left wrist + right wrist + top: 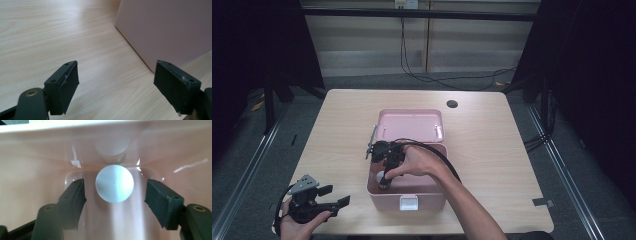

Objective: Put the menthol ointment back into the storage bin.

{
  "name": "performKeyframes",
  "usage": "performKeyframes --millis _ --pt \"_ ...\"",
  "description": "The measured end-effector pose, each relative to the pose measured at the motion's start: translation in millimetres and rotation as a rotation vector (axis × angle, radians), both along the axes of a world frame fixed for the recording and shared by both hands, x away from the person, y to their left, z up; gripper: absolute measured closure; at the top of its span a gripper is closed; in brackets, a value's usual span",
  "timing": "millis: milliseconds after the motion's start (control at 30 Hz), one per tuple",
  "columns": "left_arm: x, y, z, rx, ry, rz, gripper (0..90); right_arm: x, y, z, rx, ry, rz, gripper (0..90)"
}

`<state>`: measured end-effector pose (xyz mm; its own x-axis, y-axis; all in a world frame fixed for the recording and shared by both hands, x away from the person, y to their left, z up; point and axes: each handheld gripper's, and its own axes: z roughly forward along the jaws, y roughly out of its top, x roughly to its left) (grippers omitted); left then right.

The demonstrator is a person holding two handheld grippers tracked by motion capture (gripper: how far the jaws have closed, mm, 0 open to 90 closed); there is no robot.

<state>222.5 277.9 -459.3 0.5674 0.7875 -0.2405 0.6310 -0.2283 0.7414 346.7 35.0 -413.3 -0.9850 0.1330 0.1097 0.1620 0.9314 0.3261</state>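
A pink box (pixel 430 197) stands open at the table's middle, its lid (pixel 410 125) tilted back. My right gripper (pixel 384 180) reaches down inside the box, open. In the right gripper view a white round object (pixel 114 183) stands on the box floor between the two spread jaws, touching neither, and its reflection shows on the pink wall (pixel 37 162) behind it. My left gripper (pixel 343 199) rests near the table's front left corner, open and holding nothing. In the left gripper view the box's outer wall (pixel 165 27) rises ahead on the right of the left gripper (pixel 116 80).
The light wooden table (pixel 492 150) has a round dark cable hole (pixel 452 104) at the back. A grey metal handle piece (pixel 371 137) lies beside the box's left back corner. Dark curtains and floor cables surround the table.
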Motion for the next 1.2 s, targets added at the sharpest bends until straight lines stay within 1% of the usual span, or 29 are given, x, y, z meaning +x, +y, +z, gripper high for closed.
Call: performKeyframes --millis 100,200,233,267,333,367,400,467,533,567,600,633,667,700,800,900,967,1100,1167,1200 --pt "-0.2 -0.1 -0.1 0.001 -0.001 0.000 20.0 -0.3 -6.1 3.3 0.008 -0.006 -0.011 31.1" --pt "-0.2 -0.2 0.0 0.000 -0.001 0.000 20.6 0.2 -13.1 6.3 0.030 -0.008 -0.025 30.4" --pt "-0.2 -0.2 0.0 0.002 -0.001 0.001 20.6 0.4 -15.4 7.5 0.038 -0.017 -0.030 30.2" --pt "-0.2 0.1 0.0 0.002 0.000 -0.003 20.6 0.1 -18.4 8.7 0.049 -0.012 -0.041 29.8" --pt "-0.8 0.1 0.4 0.003 -0.009 -0.003 21.4 -0.3 -23.6 11.1 0.066 -0.026 -0.049 29.1" --pt "-1.2 0.0 0.5 0.004 -0.017 -0.003 22.6 -1.3 -25.6 12.2 0.070 -0.022 -0.060 29.1" --pt "-1.6 -0.4 0.6 0.003 -0.020 -0.006 24.0 -1.7 -28.4 12.2 0.083 -0.023 -0.056 29.1" --pt "-2.1 -1.3 0.6 0.006 -0.022 -0.006 24.6 -3.6 -34.2 14.0 0.079 -0.028 -0.061 28.7" --pt "-2.1 -1.4 0.6 0.013 -0.021 -0.010 24.6 -4.4 -39.0 15.9 0.089 -0.037 -0.069 28.7" --pt "-2.1 -1.5 0.5 0.013 -0.020 -0.009 24.6 -5.4 -42.4 18.0 0.097 -0.047 -0.087 28.6" --pt "-2.0 -1.3 0.4 0.015 -0.020 -0.010 24.6 -5.4 -45.6 19.9 0.105 -0.054 -0.093 28.4" --pt "-1.9 -1.3 0.2 0.014 -0.018 -0.008 24.5 -5.8 -47.8 21.4 0.115 -0.051 -0.103 28.3" --pt "-1.7 -1.3 0.1 0.012 -0.016 -0.008 24.5 -6.1 -51.8 23.3 0.135 -0.063 -0.109 28.3" --pt "-1.7 -1.3 0.1 0.015 -0.015 -0.006 24.3 -7.5 -54.5 25.1 0.144 -0.065 -0.124 28.3" --pt "-1.3 -1.2 -0.3 0.014 -0.010 -0.009 23.9 -10.8 -63.0 29.7 0.179 -0.071 -0.133 27.3" --pt "-1.5 -1.2 0.1 0.013 -0.013 -0.008 23.5 -14.4 -70.4 31.4 0.197 -0.089 -0.137 27.3" --pt "-1.3 -1.1 0.1 0.016 -0.014 -0.009 23.5 -15.5 -75.6 32.2 0.198 -0.100 -0.144 27.3" --pt "-1.0 -1.7 -0.5 0.013 -0.009 -0.007 23.6 -18.4 -86.3 35.0 0.236 -0.115 -0.180 27.4" --pt "-1.0 -1.8 -0.7 0.014 -0.009 -0.007 23.6 -18.9 -91.3 35.8 0.255 -0.129 -0.177 27.8" --pt "-1.0 -1.7 -0.8 0.014 -0.008 -0.007 23.6 -19.8 -94.2 36.9 0.265 -0.139 -0.184 27.7"
